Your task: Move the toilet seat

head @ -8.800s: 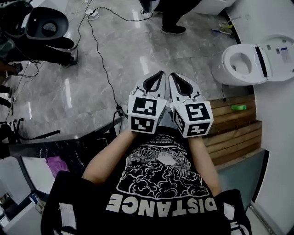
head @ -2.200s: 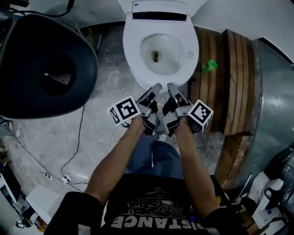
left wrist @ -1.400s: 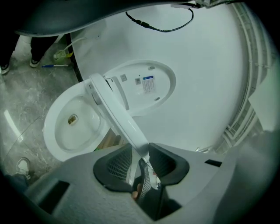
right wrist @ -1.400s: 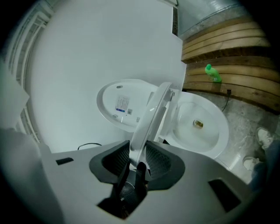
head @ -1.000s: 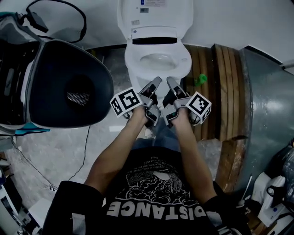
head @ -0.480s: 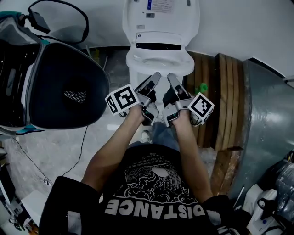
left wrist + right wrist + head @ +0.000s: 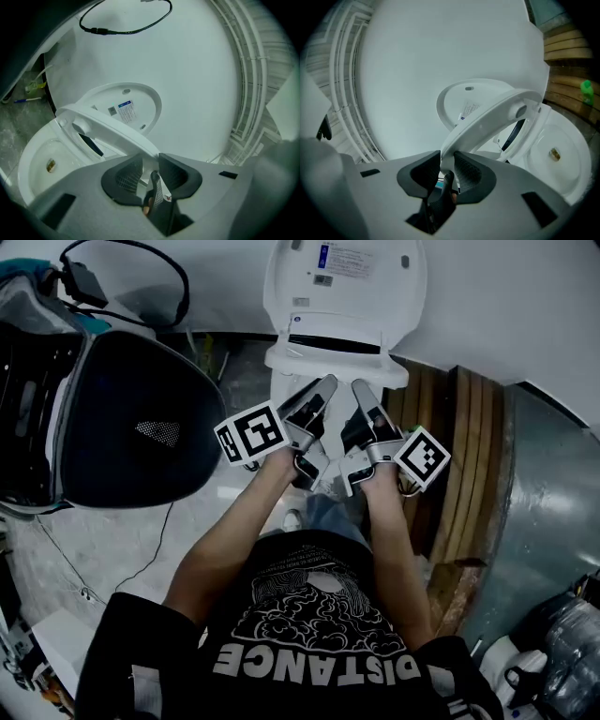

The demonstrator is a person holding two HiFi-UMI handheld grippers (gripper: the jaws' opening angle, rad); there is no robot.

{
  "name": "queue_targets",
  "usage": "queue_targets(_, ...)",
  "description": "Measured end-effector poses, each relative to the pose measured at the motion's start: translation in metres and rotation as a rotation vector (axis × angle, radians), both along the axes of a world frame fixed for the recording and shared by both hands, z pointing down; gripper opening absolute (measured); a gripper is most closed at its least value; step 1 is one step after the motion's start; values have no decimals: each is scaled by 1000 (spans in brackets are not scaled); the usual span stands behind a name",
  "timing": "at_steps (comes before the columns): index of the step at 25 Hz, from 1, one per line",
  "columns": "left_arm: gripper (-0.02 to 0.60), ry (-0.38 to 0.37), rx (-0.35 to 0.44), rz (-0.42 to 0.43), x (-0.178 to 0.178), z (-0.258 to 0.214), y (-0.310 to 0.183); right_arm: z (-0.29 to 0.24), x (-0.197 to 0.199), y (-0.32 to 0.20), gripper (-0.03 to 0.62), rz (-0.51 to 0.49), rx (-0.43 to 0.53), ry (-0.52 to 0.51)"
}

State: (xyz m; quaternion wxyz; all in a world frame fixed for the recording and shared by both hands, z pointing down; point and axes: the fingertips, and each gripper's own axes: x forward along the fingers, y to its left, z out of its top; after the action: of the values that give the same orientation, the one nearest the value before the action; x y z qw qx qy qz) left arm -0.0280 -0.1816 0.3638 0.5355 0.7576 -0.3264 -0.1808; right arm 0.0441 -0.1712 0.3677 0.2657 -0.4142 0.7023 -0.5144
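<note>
The white toilet seat [image 7: 337, 357] is tilted up off the bowl [image 7: 37, 154], hinged at the back. Its lid [image 7: 347, 277] stands upright against the wall. My left gripper [image 7: 323, 385] and right gripper [image 7: 361, 388] sit side by side on the seat's front rim. In the left gripper view the seat [image 7: 108, 124] runs down between the dark pads of the left gripper [image 7: 150, 164], whose jaws are closing on it. In the right gripper view the right gripper [image 7: 446, 164] pinches the rim of the seat [image 7: 492, 117]. The bowl [image 7: 562, 145] lies open below.
A large black tub-shaped unit [image 7: 122, 418] stands close on the left. Wooden planks [image 7: 469, 465] and a grey metal surface [image 7: 553, 502] lie to the right. A small green object [image 7: 587, 90] rests on the planks. A black cable [image 7: 141, 259] loops against the white wall.
The seat lay flat on the bowl a second ago and now stands tilted up. Both grippers have risen and moved forward with its front rim.
</note>
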Motion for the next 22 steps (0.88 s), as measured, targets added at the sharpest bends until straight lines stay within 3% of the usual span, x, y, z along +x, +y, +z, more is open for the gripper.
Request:
queue_targets(19, 118, -95, 121, -63, 8, -28, -66, -48, -7, -69, 86, -217, 222, 96)
queue_targets(22, 118, -119, 144, -65, 8, -30, -77, -46, -8, -79, 78, -223, 212, 96)
